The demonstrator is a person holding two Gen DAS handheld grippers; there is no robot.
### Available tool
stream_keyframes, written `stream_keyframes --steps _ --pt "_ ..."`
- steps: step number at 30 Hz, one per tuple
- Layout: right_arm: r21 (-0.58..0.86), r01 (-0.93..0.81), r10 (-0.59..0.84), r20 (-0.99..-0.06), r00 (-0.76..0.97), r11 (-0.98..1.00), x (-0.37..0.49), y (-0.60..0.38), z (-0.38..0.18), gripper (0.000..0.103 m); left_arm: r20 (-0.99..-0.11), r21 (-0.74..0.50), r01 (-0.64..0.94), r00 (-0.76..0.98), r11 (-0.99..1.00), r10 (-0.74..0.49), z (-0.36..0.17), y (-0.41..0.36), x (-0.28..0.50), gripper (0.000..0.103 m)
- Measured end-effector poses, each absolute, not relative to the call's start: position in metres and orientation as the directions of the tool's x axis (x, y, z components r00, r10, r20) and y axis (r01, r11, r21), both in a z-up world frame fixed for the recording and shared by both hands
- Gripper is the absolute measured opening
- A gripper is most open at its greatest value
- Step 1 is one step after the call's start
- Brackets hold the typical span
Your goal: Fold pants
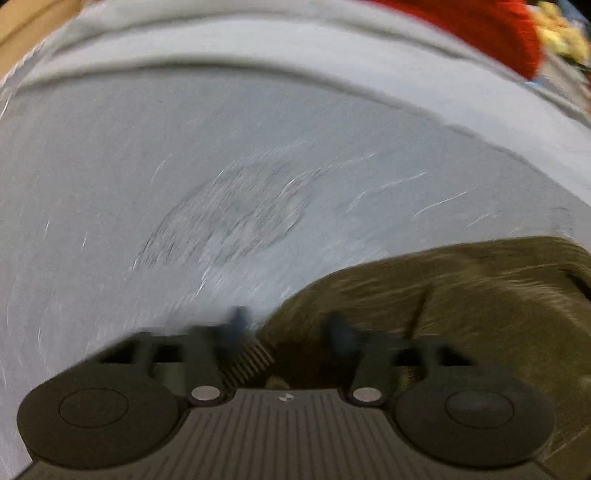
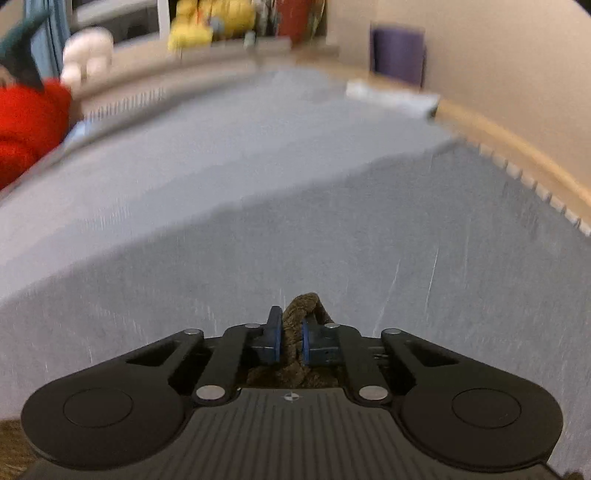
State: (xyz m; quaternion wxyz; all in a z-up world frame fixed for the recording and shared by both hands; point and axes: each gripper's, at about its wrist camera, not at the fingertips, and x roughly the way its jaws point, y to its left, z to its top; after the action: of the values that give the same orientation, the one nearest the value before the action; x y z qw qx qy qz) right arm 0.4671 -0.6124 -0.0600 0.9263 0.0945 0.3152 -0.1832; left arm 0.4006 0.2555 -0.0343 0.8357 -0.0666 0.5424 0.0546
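Observation:
Olive-brown pants (image 1: 461,306) lie bunched on a grey bed cover (image 1: 184,166) at the lower right of the blurred left wrist view. My left gripper (image 1: 288,325) sits at their near edge. Its fingers stand a little apart with pants cloth between them, and the blur hides whether the pads press on it. In the right wrist view my right gripper (image 2: 290,334) is shut on a thick fold of the pants (image 2: 303,302), which pokes up past the blue pads (image 2: 275,339) above the grey cover (image 2: 295,221).
A red garment (image 2: 29,122) lies at the bed's far left edge, also the red garment (image 1: 480,33) at top right. A wooden bed frame (image 2: 517,147) runs along the right by a wall. A purple object (image 2: 399,55), yellow plush toys (image 2: 210,26) and a white plush (image 2: 88,55) sit behind.

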Motion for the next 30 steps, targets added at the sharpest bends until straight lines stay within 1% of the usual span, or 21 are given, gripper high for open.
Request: stream_keyframes --steps 1,3,4,5,6,7,9,11,12,13,14,16,17,20,22,24,25,26,27,28,30 --pt "0.079 0.405 -0.302 -0.542 0.785 0.911 0.465 -0.611 -0.044 0.010 -0.896 -0.054 -0.143 0.444 0.988 0.015 -0.028 0.251 0.401 0.006" --pt "0.105 0.385 -0.315 -0.402 0.860 0.917 0.466 -0.607 -0.011 0.013 -0.852 -0.001 -0.122 0.520 0.993 0.063 -0.017 0.242 0.402 0.006" --pt "0.112 0.381 -0.318 -0.365 0.875 0.918 0.471 -0.605 0.000 0.016 -0.844 0.003 -0.131 0.532 0.991 0.073 -0.017 0.242 0.401 0.006" --pt "0.121 0.397 -0.325 -0.388 0.863 0.910 0.482 -0.607 0.006 0.034 -0.844 -0.002 -0.139 0.531 0.990 0.073 -0.020 0.243 0.402 0.007" --pt "0.125 0.424 -0.327 -0.458 0.827 0.897 0.494 -0.610 0.006 0.054 -0.849 -0.006 -0.136 0.524 0.991 0.067 -0.022 0.244 0.399 0.008" --pt "0.117 0.455 -0.330 -0.536 0.777 0.883 0.502 -0.616 0.004 0.055 -0.851 0.000 -0.127 0.521 0.992 0.066 -0.023 0.243 0.397 0.012" --pt "0.131 0.500 -0.362 -0.539 0.761 0.856 0.491 -0.623 0.000 0.057 -0.850 0.015 -0.129 0.521 0.992 0.081 -0.021 0.240 0.392 0.023" --pt "0.175 0.561 -0.407 -0.520 0.751 0.809 0.465 -0.634 -0.006 0.063 -0.849 0.003 -0.160 0.521 0.987 0.087 -0.016 0.248 0.392 0.048" --pt "0.203 0.599 -0.429 -0.527 0.733 0.774 0.450 -0.641 -0.015 0.063 -0.848 -0.016 -0.180 0.523 0.984 0.082 -0.012 0.252 0.391 0.053" --pt "0.231 0.650 -0.460 -0.541 0.704 0.724 0.433 -0.650 -0.026 0.063 -0.849 -0.035 -0.200 0.522 0.979 0.077 -0.013 0.256 0.392 0.064" --pt "0.244 0.694 -0.486 -0.559 0.672 0.678 0.424 -0.656 -0.037 0.063 -0.851 -0.055 -0.220 0.521 0.974 0.069 -0.010 0.258 0.389 0.070" --pt "0.279 0.782 -0.497 -0.642 0.584 0.558 0.408 -0.673 -0.058 0.061 -0.862 -0.094 -0.243 0.505 0.965 0.043 -0.008 0.264 0.387 0.072" --pt "0.320 0.794 -0.481 -0.659 0.579 0.517 0.401 -0.674 -0.068 0.060 -0.873 -0.106 -0.255 0.486 0.961 0.032 -0.010 0.267 0.387 0.072" --pt "0.338 0.772 -0.436 -0.672 0.599 0.538 0.391 -0.663 -0.080 0.060 -0.909 -0.129 -0.286 0.417 0.950 0.002 -0.023 0.273 0.387 0.072" --pt "0.367 0.752 -0.389 -0.684 0.617 0.548 0.393 -0.656 -0.086 0.060 -0.925 -0.111 -0.293 0.379 0.950 0.009 -0.034 0.274 0.387 0.073" --pt "0.437 0.712 -0.330 -0.669 0.666 0.549 0.391 -0.652 -0.091 0.061 -0.929 -0.088 -0.268 0.369 0.959 0.018 -0.039 0.270 0.386 0.077" --pt "0.426 0.701 -0.325 -0.667 0.671 0.573 0.392 -0.649 -0.089 0.061 -0.929 -0.078 -0.251 0.370 0.965 0.021 -0.040 0.267 0.385 0.078" --pt "0.378 0.697 -0.338 -0.672 0.660 0.609 0.397 -0.645 -0.089 0.053 -0.928 -0.062 -0.236 0.371 0.970 0.031 -0.041 0.265 0.385 0.080" --pt "0.345 0.696 -0.355 -0.669 0.653 0.630 0.397 -0.644 -0.088 0.019 -0.928 -0.049 -0.226 0.370 0.973 0.040 -0.044 0.263 0.385 0.081" --pt "0.339 0.691 -0.350 -0.672 0.653 0.638 0.397 -0.646 -0.088 0.012 -0.928 -0.039 -0.221 0.370 0.974 0.047 -0.046 0.262 0.385 0.082" --pt "0.400 0.690 -0.333 -0.661 0.673 0.603 0.388 -0.654 -0.085 0.009 -0.920 -0.038 -0.222 0.389 0.974 0.052 -0.048 0.262 0.385 0.082"
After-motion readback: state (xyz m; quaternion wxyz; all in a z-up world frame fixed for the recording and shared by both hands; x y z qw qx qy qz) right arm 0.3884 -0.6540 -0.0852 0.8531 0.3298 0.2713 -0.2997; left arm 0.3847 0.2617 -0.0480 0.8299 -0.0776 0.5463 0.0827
